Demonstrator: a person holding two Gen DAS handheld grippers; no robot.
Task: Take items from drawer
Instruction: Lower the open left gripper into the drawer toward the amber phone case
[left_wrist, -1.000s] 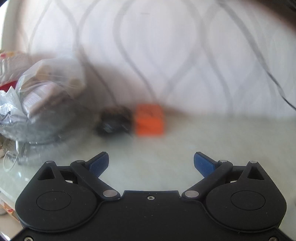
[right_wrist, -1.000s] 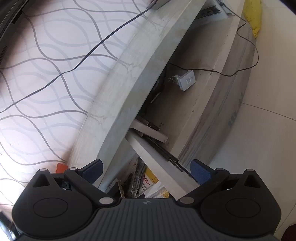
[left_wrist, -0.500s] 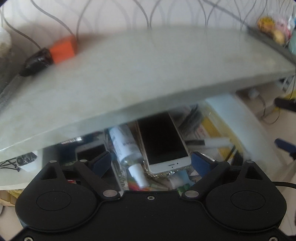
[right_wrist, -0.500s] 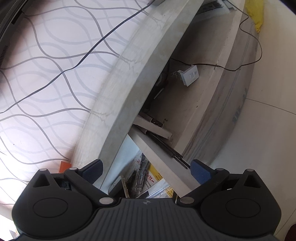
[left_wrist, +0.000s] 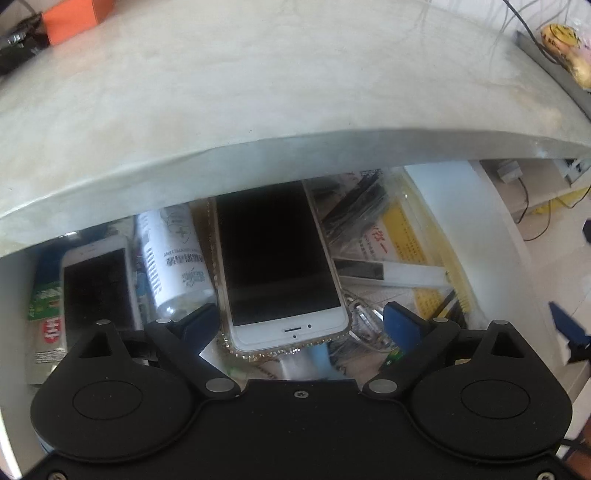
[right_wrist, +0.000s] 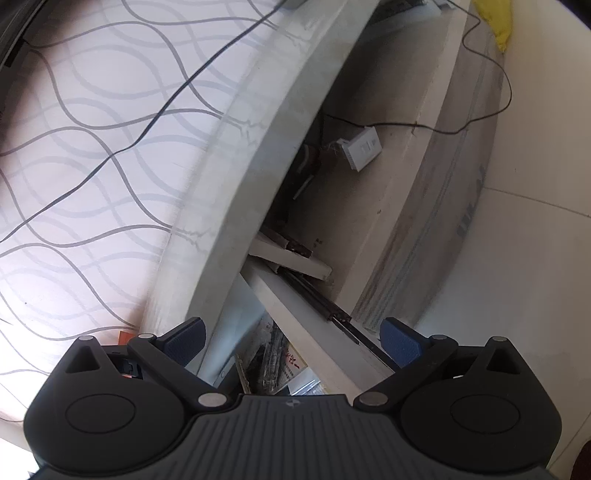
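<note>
A wall with grey wavy lines (right_wrist: 92, 155) stands behind a pale marble-look counter (left_wrist: 258, 74), whose front edge overhangs an open drawer (left_wrist: 461, 221) with white walls. The drawer is crowded with items. The largest is a white smartphone in a rhinestone-edged case (left_wrist: 273, 266), lying face up near the middle. To its left lies a white spray bottle (left_wrist: 173, 258), touching the case edge, and further left a smaller white smartphone (left_wrist: 98, 284) lies on green packaging (left_wrist: 44, 302). To the right lie a clear bag of dark items (left_wrist: 354, 210), a yellow printed sheet (left_wrist: 402, 236) and a white pen-like stick (left_wrist: 391, 275).

The left tool (left_wrist: 301, 326) is open and hangs directly over the near end of the cased smartphone, one finger on each side of it; contact cannot be confirmed. The right tool (right_wrist: 291, 341) is open and empty, above the drawer's right wall and slide rail (right_wrist: 325, 306). An orange box (left_wrist: 74, 16) sits at the counter's rear.
</note>
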